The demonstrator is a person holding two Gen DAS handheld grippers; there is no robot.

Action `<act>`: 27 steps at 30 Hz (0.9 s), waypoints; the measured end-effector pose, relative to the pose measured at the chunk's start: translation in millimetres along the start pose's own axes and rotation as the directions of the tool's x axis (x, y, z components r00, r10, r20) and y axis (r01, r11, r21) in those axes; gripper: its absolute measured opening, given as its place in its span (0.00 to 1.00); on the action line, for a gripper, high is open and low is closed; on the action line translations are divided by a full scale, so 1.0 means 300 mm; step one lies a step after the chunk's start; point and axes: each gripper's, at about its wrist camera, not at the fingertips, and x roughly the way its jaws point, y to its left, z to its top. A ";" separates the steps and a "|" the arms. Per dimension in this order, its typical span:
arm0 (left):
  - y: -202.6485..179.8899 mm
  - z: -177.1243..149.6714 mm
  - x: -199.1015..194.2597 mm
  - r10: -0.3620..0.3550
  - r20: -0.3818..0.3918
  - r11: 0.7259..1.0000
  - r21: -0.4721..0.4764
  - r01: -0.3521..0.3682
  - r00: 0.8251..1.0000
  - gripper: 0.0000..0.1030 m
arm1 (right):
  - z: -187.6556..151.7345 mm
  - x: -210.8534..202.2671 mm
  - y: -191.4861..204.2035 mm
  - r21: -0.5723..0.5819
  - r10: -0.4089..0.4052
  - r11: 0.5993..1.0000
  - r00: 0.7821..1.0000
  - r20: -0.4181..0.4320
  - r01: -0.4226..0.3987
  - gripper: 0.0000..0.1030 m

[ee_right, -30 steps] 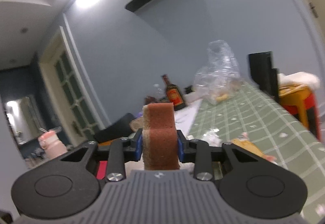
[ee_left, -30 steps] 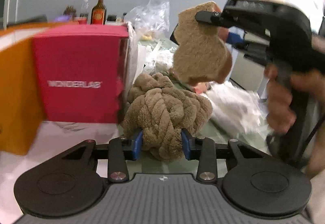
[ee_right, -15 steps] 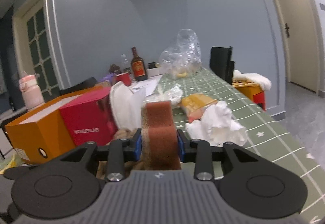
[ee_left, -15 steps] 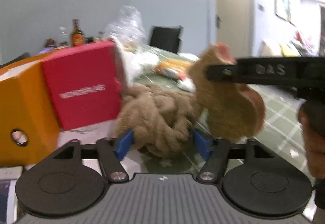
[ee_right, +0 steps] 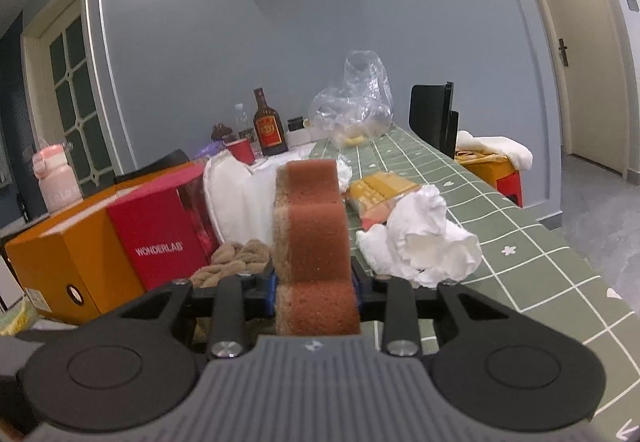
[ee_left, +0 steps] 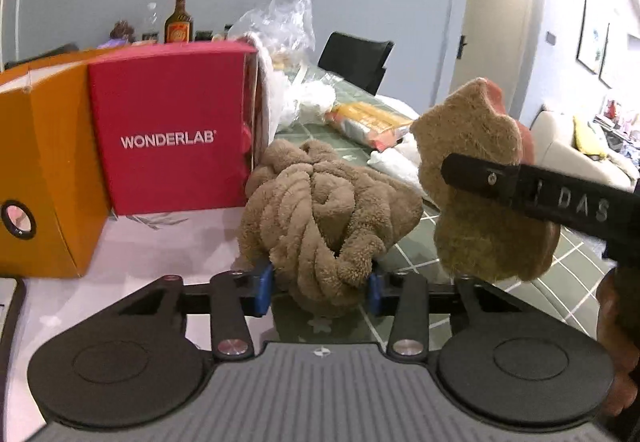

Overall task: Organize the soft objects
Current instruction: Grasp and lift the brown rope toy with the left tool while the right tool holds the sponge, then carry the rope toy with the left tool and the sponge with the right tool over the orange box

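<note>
A brown twisted plush towel (ee_left: 320,201) lies on the table in front of the red box. My left gripper (ee_left: 319,288) has the towel's near end between its blue pads; the jaws are closing and the pads press into the pile. To the towel's right hangs a brown scouring sponge with a reddish back (ee_left: 468,133), held above the table. In the right wrist view the right gripper (ee_right: 315,286) is shut on that sponge (ee_right: 316,226), which stands upright between the pads. Behind it on the left, the towel (ee_right: 236,258) shows partly.
A red WONDERLAB box (ee_left: 168,129) and an orange box (ee_left: 44,169) stand just left of the towel. Crumpled white paper (ee_right: 424,242), a yellow packet (ee_right: 380,189), a clear plastic bag (ee_right: 356,105) and a bottle (ee_right: 268,129) lie further along the green checked tablecloth (ee_right: 520,262).
The left jaws spread wide around the towel, then came back in onto it. The right gripper brought the sponge down from above to just right of the towel.
</note>
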 end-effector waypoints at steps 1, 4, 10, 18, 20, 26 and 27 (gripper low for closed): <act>0.001 -0.004 -0.014 -0.015 0.023 1.000 0.019 0.015 1.000 0.45 | 0.002 -0.007 -0.002 0.002 0.000 1.000 1.000 0.010 0.000 0.31; 0.010 -0.015 -0.084 -0.063 0.132 0.997 0.043 0.058 0.989 0.44 | 0.009 -0.031 -0.013 0.012 0.012 1.000 0.999 0.033 -0.013 0.31; 0.008 0.007 -0.206 -0.092 0.248 0.995 0.058 0.080 0.964 0.44 | 0.020 -0.071 -0.035 0.040 0.040 0.998 0.996 0.074 -0.044 0.31; 0.021 0.063 -0.379 -0.029 0.379 1.000 0.000 0.031 0.925 0.44 | 0.040 -0.108 -0.023 0.069 0.110 0.991 0.988 0.107 -0.118 0.31; 0.027 0.080 -0.436 0.008 0.398 1.000 -0.015 -0.002 0.917 0.44 | 0.050 -0.115 0.008 0.070 0.138 0.987 0.983 0.121 -0.147 0.31; 0.048 0.122 -0.638 0.074 0.493 0.993 0.045 -0.111 0.867 0.44 | 0.086 -0.133 0.140 0.087 0.244 0.962 0.957 0.155 -0.259 0.31; 0.058 0.125 -0.667 0.074 0.506 0.990 0.067 -0.124 0.859 0.44 | 0.096 -0.132 0.164 0.090 0.264 0.956 0.952 0.156 -0.279 0.31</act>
